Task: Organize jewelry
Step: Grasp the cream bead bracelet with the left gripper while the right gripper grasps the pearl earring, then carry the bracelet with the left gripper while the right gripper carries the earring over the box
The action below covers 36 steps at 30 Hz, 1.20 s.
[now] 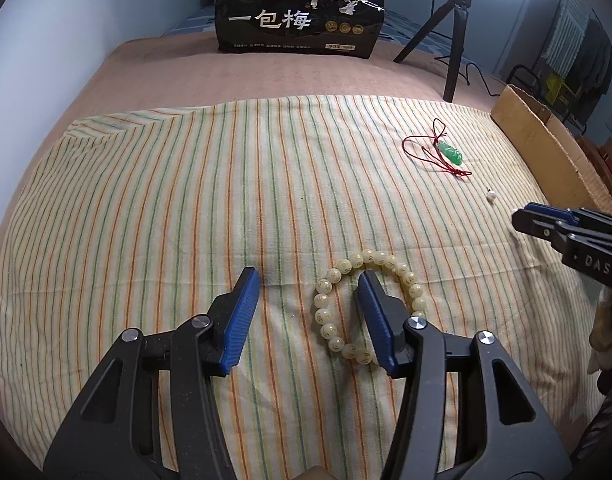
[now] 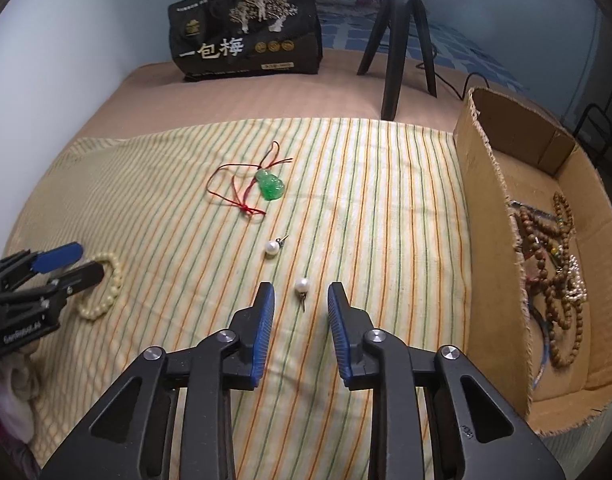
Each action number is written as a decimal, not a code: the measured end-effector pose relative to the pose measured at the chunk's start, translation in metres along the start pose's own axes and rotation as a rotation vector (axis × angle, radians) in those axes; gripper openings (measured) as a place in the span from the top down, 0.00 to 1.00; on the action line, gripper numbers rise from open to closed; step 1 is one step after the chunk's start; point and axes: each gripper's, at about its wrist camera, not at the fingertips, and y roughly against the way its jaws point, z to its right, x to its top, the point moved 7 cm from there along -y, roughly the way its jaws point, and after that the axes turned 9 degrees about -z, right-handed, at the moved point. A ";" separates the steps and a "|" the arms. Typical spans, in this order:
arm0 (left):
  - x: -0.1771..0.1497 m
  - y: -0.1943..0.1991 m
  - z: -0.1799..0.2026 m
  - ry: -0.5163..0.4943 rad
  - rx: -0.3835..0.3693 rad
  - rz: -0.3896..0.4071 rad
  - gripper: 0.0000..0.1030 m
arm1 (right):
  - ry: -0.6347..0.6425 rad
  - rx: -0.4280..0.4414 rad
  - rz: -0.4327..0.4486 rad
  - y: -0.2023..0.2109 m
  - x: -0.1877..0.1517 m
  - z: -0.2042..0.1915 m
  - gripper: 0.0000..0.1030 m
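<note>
- Bed (image 1: 154, 80) w/ striped cloth (image 1: 146, 220) spread over it; cloth's far edge stops short of black snack bag (image 1: 300, 8) and tripod (image 1: 454, 40), bare pink strip between. Wide open cloth on left side.
- Cardboard box (image 2: 490, 208) along cloth's right edge, top open, tall near wall; wooden bead strands (image 2: 554, 272) piled inside.
- Left tongs (image 1: 310, 284) spread open, low over cloth; right finger sits inside the loop of cream bead bracelet (image 1: 334, 312), left finger outside it. Not gripping.
- Right tongs (image 2: 300, 298) open, nothing held; near pearl earring (image 2: 302, 285) lies on cloth between the tips, stud pointing back toward the tongs.
- Jade pendant (image 2: 271, 186) on red cord (image 2: 226, 184), mid-cloth, well apart from box.
- Second pearl earring (image 2: 271, 247) between pendant and near pearl, clear cloth all round.
</note>
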 end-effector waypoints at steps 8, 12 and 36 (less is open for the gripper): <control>0.000 0.000 -0.002 -0.009 0.007 0.005 0.61 | 0.021 -0.027 -0.012 -0.012 0.002 -0.002 0.77; 0.000 0.000 -0.005 0.002 -0.003 0.008 0.72 | 0.037 -0.033 -0.011 -0.014 0.003 -0.003 0.85; 0.002 0.046 0.002 0.045 -0.006 0.055 0.95 | 0.060 0.071 0.060 0.023 -0.011 -0.004 0.94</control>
